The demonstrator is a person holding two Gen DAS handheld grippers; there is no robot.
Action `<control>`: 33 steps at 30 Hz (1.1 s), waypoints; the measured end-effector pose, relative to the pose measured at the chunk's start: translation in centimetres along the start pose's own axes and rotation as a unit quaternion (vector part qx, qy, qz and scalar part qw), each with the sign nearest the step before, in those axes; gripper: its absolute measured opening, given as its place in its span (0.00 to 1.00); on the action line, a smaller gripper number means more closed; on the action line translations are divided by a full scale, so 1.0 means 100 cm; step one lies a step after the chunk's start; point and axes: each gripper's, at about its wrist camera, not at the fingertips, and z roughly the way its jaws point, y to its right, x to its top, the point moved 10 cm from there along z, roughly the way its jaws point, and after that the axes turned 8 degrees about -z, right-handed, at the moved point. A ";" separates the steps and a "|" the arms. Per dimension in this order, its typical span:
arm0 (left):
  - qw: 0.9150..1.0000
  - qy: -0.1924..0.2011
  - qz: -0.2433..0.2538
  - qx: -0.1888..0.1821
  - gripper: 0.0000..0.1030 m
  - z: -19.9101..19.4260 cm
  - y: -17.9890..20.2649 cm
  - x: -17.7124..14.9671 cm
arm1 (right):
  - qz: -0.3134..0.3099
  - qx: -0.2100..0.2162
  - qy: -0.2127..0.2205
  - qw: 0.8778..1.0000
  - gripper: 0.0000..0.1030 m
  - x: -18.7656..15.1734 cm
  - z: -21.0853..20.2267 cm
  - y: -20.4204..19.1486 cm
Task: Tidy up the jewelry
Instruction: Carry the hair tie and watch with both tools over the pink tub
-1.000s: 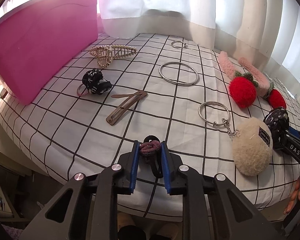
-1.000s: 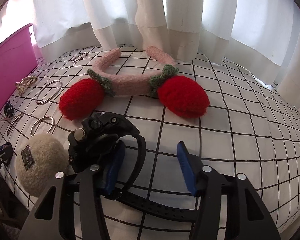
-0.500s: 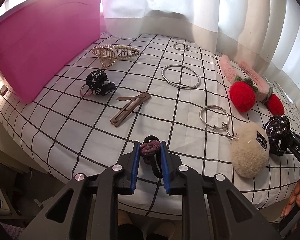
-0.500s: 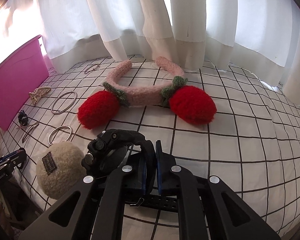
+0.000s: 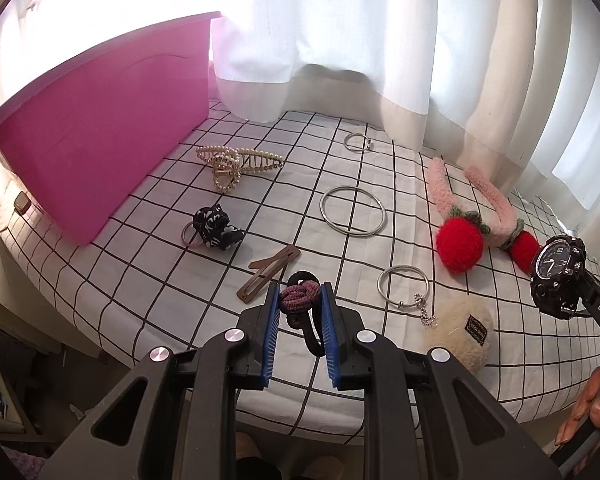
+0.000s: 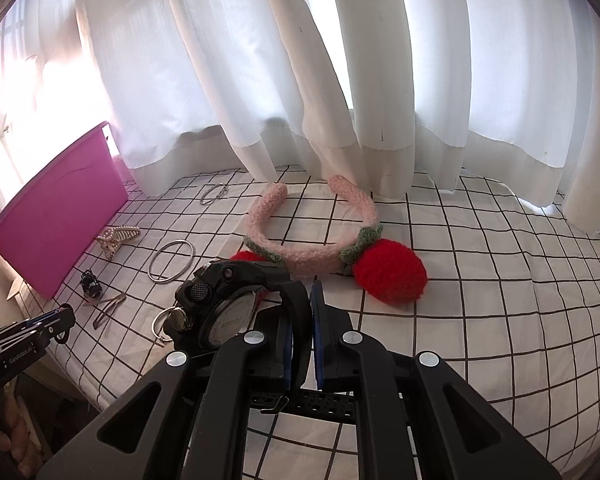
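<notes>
Left gripper (image 5: pixel 299 307) has its fingers clamped on the knotted hair tie (image 5: pixel 300 297), held clear above the checked sheet (image 5: pixel 140 280) of what looks like a bed. Right gripper (image 6: pixel 300 312) is pinched tight on the strap of the black watch (image 6: pixel 228 304), its face tilted left, also lifted off the sheet. Behind it lies the pink strawberry headband (image 6: pixel 312 256); the pink bin (image 5: pixel 100 152) stands far left, beside the pearl claw clip (image 5: pixel 232 162).

Checked bed (image 5: pixel 148 280) carries pink bin (image 5: pixel 100 152), bangles (image 5: pixel 352 210), strawberry headband (image 6: pixel 312 240).
</notes>
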 end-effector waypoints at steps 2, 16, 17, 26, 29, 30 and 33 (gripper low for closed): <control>1.000 0.005 -0.006 0.001 0.19 -0.013 -0.001 0.010 | -0.003 0.009 0.006 1.000 0.08 0.012 -0.008 -0.006; 0.992 0.099 -0.073 0.020 0.19 -0.119 -0.060 0.119 | -0.091 0.135 0.068 0.984 0.08 0.144 -0.048 -0.141; 0.991 0.107 -0.076 0.023 0.19 -0.124 -0.069 0.130 | -0.093 0.145 0.071 0.983 0.08 0.154 -0.047 -0.155; 0.984 0.146 -0.093 0.051 0.20 -0.139 -0.176 0.221 | -0.117 0.221 0.083 0.965 0.08 0.238 -0.017 -0.300; 0.983 0.142 -0.095 0.062 0.20 -0.126 -0.212 0.246 | -0.127 0.240 0.077 0.959 0.08 0.260 0.005 -0.349; 0.984 0.136 -0.098 0.064 0.20 -0.120 -0.224 0.251 | -0.130 0.247 0.069 0.958 0.08 0.264 0.014 -0.365; 0.986 0.114 -0.101 0.067 0.20 -0.094 -0.255 0.259 | -0.149 0.252 0.041 0.955 0.08 0.269 0.047 -0.406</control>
